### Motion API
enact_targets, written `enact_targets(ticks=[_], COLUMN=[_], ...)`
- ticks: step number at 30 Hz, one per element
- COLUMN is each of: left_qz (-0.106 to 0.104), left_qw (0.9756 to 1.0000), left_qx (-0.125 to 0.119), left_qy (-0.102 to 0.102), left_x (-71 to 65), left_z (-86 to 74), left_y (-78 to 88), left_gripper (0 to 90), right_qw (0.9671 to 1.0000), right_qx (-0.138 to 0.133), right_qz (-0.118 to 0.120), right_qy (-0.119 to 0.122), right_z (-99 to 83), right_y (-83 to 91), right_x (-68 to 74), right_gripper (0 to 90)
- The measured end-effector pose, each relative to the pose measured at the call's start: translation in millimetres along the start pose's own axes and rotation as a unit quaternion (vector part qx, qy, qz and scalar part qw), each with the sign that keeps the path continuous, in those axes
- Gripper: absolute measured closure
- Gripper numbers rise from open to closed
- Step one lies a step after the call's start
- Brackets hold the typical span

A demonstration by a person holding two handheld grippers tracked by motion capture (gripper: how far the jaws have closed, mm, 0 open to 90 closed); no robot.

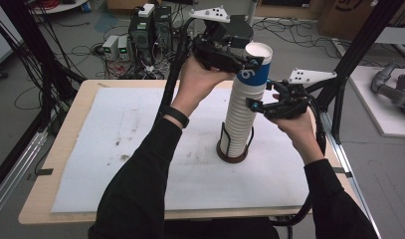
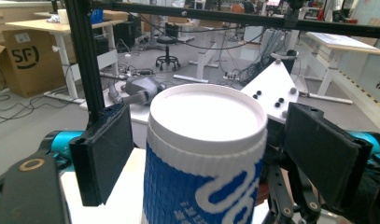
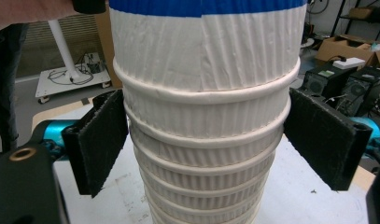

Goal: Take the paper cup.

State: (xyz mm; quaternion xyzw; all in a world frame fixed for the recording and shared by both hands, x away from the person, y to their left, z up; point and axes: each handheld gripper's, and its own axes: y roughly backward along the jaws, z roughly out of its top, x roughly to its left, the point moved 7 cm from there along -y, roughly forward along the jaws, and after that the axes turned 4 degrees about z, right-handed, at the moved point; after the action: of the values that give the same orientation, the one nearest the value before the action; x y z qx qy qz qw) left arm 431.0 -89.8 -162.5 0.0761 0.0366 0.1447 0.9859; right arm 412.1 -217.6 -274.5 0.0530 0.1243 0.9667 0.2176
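A tall stack of white ribbed paper cups point(image 1: 238, 119) stands in a dark wire holder point(image 1: 233, 155) on the table. Its top cup point(image 1: 255, 64) has a blue printed sleeve and a white rim, and sits raised partly out of the stack. My left gripper point(image 1: 253, 67) reaches in from the left and is shut on this top cup point(image 2: 206, 140), a pad on each side just below the rim. My right gripper point(image 1: 247, 107) comes from the right and is shut on the stack point(image 3: 201, 154) a few cups lower, with both pads against the ribbed walls under the top cup's white lower part point(image 3: 201, 51).
A white mat point(image 1: 140, 149) covers the wooden table point(image 1: 65, 149). Black frame posts point(image 1: 359, 45) rise at the right and left edges. Computers and cables point(image 1: 145, 30) lie on the floor behind the table.
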Motion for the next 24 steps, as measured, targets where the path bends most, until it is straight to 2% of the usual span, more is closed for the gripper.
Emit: enact_targets(ticks=[4, 8, 17, 24], left_qz=[-0.007, -0.013, -0.019, -0.018], left_qw=[1.0, 0.9999, 0.9998, 0.9996], left_qx=[0.0, -0.002, 0.002, -0.021], left_qy=[0.003, 0.004, 0.003, 0.001], left_x=[1.0, 1.2, 1.5, 0.4], left_z=[0.0, -0.1, 0.9, 12.2], left_y=[-4.1, -5.3, -6.0, -2.0], left_gripper=[20.2, 28.6, 29.6, 29.8], right_qw=[1.0, 1.0, 1.0, 1.0], right_qx=[0.001, 0.001, 0.0, 0.001], right_qz=[0.0, 0.0, -0.002, -0.002], right_qy=[0.0, 0.001, 0.004, 0.002], right_z=[-0.1, -0.3, -0.3, -0.3], right_y=[0.2, 0.5, 1.0, 0.9], right_x=[0.2, 0.1, -0.6, 0.3], right_gripper=[14.5, 14.5, 14.6, 14.6])
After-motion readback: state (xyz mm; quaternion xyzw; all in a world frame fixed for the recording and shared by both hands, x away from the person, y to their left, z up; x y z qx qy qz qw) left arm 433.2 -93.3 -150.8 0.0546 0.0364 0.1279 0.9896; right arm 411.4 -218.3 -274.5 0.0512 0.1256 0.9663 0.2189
